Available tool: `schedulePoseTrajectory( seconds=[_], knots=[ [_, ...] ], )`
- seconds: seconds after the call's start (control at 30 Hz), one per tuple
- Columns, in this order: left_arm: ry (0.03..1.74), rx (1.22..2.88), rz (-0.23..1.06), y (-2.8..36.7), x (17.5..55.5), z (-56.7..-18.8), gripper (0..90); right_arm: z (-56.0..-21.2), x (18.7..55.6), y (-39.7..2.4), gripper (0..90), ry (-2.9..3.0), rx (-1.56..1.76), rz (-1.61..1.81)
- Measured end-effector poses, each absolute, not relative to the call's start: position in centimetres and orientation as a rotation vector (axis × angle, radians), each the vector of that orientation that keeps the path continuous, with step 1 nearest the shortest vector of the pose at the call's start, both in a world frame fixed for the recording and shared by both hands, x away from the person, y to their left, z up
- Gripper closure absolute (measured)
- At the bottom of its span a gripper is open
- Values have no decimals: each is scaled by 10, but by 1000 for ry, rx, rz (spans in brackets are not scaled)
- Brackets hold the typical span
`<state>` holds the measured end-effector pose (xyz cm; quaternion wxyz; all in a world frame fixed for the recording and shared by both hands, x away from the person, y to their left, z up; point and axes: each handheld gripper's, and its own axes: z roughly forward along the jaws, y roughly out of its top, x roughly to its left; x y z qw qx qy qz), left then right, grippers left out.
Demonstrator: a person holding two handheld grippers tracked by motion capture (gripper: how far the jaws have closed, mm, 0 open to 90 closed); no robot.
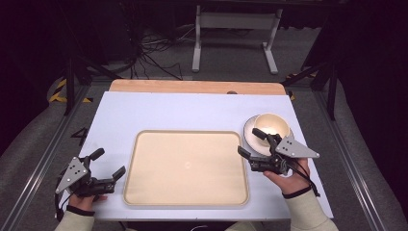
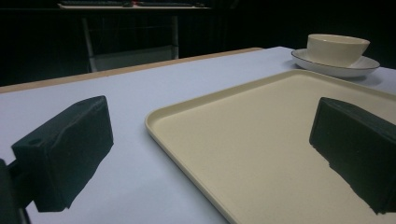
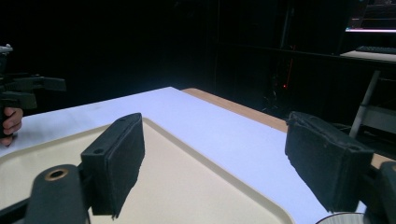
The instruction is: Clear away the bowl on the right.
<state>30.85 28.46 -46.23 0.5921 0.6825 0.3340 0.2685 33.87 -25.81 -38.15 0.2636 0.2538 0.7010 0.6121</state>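
Note:
A cream tray (image 1: 186,166) lies empty in the middle of the white table top (image 1: 159,110). At its right far corner a cream bowl (image 1: 272,124) stands on a white plate (image 1: 250,134) with a dark rim. My left gripper (image 1: 108,163) is held open just left of the tray; in the left gripper view the tray (image 2: 261,135) runs between its jaws, with the bowl (image 2: 337,49) far off. My right gripper (image 1: 251,143) is open at the tray's right edge, right beside the plate. The right gripper view looks across the tray (image 3: 173,182) toward the other gripper (image 3: 28,88).
A wooden strip (image 1: 197,87) edges the table's far side. Beyond it stand a white frame (image 1: 235,33) and loose cables (image 1: 144,48) on the floor. Dark metal legs (image 1: 70,86) flank the table on both sides.

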Motion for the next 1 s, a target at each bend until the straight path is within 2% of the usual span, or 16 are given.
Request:
schedulePoseTrajectory(
  seconds=[1.0],
  knots=[
    [770, 1595, 625, 284, 308, -462, 2, -363, 373, -282, 192, 1942, 784, 1569]
  ],
)
